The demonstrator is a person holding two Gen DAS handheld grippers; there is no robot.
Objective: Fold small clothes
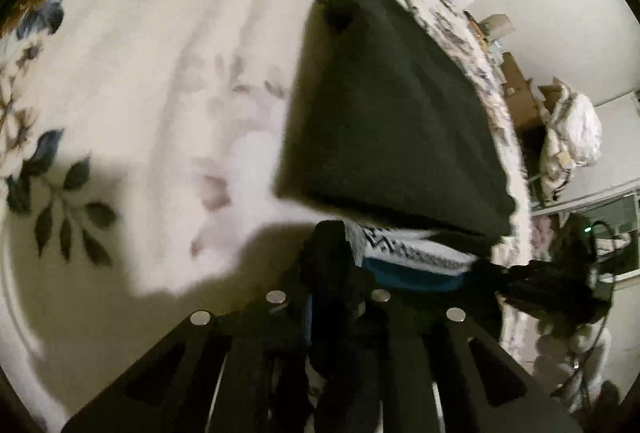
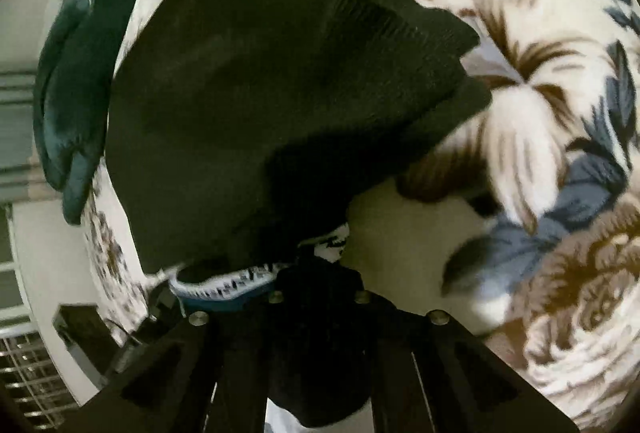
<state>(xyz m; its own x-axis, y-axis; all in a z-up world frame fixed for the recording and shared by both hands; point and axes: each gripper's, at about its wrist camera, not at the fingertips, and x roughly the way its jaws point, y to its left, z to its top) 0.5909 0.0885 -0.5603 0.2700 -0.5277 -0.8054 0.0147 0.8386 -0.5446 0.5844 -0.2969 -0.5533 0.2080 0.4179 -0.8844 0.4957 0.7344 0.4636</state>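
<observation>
Black fabric is seen bunched between the left gripper's (image 1: 340, 261) fingers (image 1: 328, 253), which stand narrow and pinched on the near edge of a dark garment (image 1: 392, 121). From that grip the dark garment is spread away from the camera over a floral bedspread (image 1: 152, 81), near the bed's right-hand edge. A white band with a black pattern (image 1: 400, 249) and a blue strip are noted under the garment's near hem. In the right wrist view, the right gripper (image 2: 320, 273) is likewise found with fingers (image 2: 316, 285) drawn narrow and clamped on dark cloth at the same garment's near edge, the cloth hanging down between them. The garment (image 2: 256, 81) is seen rumpled, with a folded layer toward its far right corner. A teal garment (image 2: 68, 101) lies beyond it at the bed's edge. Beside the bed, a heap of white bedding (image 1: 572, 137) is observed.
</observation>
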